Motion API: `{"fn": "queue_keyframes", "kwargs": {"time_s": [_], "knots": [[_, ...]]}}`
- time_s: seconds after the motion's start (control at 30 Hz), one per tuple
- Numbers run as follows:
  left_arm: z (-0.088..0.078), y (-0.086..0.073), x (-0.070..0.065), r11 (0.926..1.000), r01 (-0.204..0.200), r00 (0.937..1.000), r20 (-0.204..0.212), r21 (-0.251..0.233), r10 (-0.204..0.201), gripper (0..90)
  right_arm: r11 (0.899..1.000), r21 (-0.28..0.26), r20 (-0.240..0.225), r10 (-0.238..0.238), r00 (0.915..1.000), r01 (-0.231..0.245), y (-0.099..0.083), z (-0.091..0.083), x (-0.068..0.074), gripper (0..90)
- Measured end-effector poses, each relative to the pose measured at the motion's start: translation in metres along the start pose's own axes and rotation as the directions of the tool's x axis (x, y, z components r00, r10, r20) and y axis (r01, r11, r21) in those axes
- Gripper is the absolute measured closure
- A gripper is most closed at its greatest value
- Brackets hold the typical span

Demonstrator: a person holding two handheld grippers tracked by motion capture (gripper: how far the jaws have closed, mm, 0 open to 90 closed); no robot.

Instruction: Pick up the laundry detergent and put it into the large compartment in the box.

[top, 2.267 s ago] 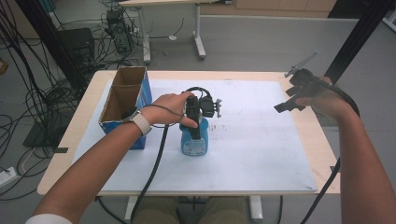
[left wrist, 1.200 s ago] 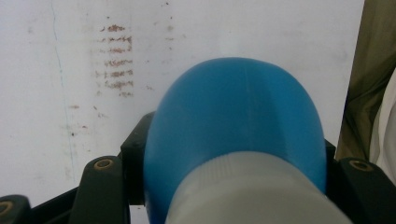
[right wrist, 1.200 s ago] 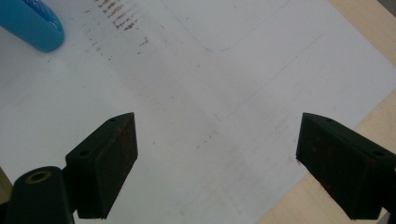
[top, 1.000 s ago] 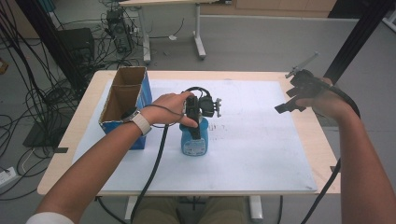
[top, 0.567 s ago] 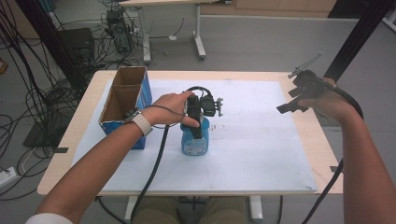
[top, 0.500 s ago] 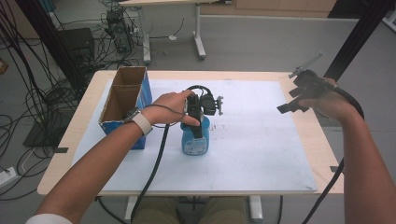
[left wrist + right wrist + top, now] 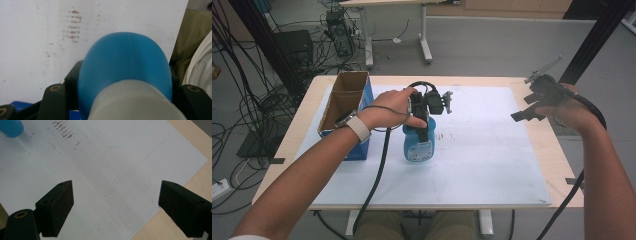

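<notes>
**Blue bottle in the left gripper's clamp, cardboard box close by**

The left gripper (image 7: 428,107) is clamped on a blue bottle (image 7: 418,142) near the middle of the white sheet (image 7: 492,150) that covers the table (image 7: 557,155). In the left gripper view the bottle's rounded blue body (image 7: 125,67) fills the space between the two black jaws, which press on it from either side. From the high view I cannot tell whether its base rests on the sheet or hangs just clear of it. The right gripper (image 7: 532,105) hangs off the table's right edge with its jaws wide apart and nothing between them; in its own view they stand over the sheet's corner, with bare wood (image 7: 190,147) beyond.

My guess is that the bottle is headed for the open cardboard box (image 7: 344,112) standing just to its left. To do that well, I would keep the bottle upright and the grip steady, and bring it high enough to pass the box's near wall before moving sideways. The box has a divider across it, so the bottle should be lined up over one compartment rather than the partition.

There is little room on the left: the box sits near the table's left edge, and the left gripper's cable (image 7: 379,170) trails down across the sheet towards the person, where it could drag. To the right of the bottle the sheet is open and unobstructed.
</notes>
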State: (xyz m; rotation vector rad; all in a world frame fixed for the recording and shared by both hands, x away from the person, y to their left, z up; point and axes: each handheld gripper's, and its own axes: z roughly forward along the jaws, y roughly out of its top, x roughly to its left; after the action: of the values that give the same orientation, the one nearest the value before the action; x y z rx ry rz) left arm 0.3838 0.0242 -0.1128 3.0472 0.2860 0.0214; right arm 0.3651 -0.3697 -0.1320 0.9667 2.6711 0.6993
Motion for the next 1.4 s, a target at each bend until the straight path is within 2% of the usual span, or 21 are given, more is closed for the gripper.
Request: {"fn": "queue_keyframes", "kwargs": {"time_s": [0.27, 0.47, 0.67, 0.7, 0.73, 0.87, 0.9, 1.03, 1.33, 1.4], "knots": [[-0.01, -0.002, -0.001, 0.9976, 0.07, 0.9975, -0.013, -0.002, -0.07, 38.6, 1.0, -0.011, -0.002, -0.009, 1.0, 0.009, 0.0, -0.002, 0.004, 12.9], [-0.017, -0.005, -0.003, 0.9924, 0.122, 0.9921, -0.027, -0.015, -0.123, 38.6, 1.0, -0.017, -0.003, -0.012, 0.9999, 0.012, 0.001, -0.003, 0.005, 12.9], [-0.022, -0.005, -0.004, 0.9901, 0.14, 0.9898, -0.026, -0.01, -0.14, 38.5, 1.0, -0.024, -0.002, -0.021, 0.9998, 0.02, 0.002, -0.005, 0.007, 12.9], [-0.024, -0.006, -0.005, 0.9874, 0.157, 0.9872, -0.026, -0.018, -0.157, 38.5, 0.999, -0.025, -0.002, -0.021, 0.9998, 0.021, 0.002, -0.005, 0.007, 12.9], [-0.025, -0.006, -0.005, 0.9877, 0.156, 0.9874, -0.028, -0.012, -0.156, 38.5, 0.999, -0.025, -0.003, -0.022, 0.9997, 0.022, 0.002, -0.005, 0.007, 12.9], [-0.031, -0.007, -0.008, 0.9807, 0.195, 0.98, -0.038, -0.02, -0.195, 38.5, 0.999, -0.033, -0.003, -0.027, 0.9996, 0.026, 0.002, -0.006, 0.008, 12.9], [-0.033, -0.007, -0.009, 0.9808, 0.194, 0.98, -0.043, -0.022, -0.194, 38.5, 0.999, -0.033, -0.003, -0.027, 0.9996, 0.026, 0.002, -0.006, 0.008, 12.9], [-0.042, -0.011, -0.01, 0.9738, 0.224, 0.973, -0.049, -0.042, -0.226, 38.5, 0.999, -0.041, -0.004, -0.028, 0.9996, 0.028, 0.0, -0.008, 0.009, 12.9], [-0.061, -0.014, -0.008, 0.9595, 0.279, 0.9579, -0.059, -0.039, -0.281, 38.4, 1.0, -0.024, 0.006, -0.018, 0.9998, 0.018, -0.003, -0.012, 0.011, 13.0], [-0.064, -0.016, -0.008, 0.953, 0.299, 0.9513, -0.062, -0.046, -0.302, 38.4, 0.999, -0.026, 0.009, -0.02, 0.9998, 0.02, -0.004, -0.014, 0.012, 13.1]]}}
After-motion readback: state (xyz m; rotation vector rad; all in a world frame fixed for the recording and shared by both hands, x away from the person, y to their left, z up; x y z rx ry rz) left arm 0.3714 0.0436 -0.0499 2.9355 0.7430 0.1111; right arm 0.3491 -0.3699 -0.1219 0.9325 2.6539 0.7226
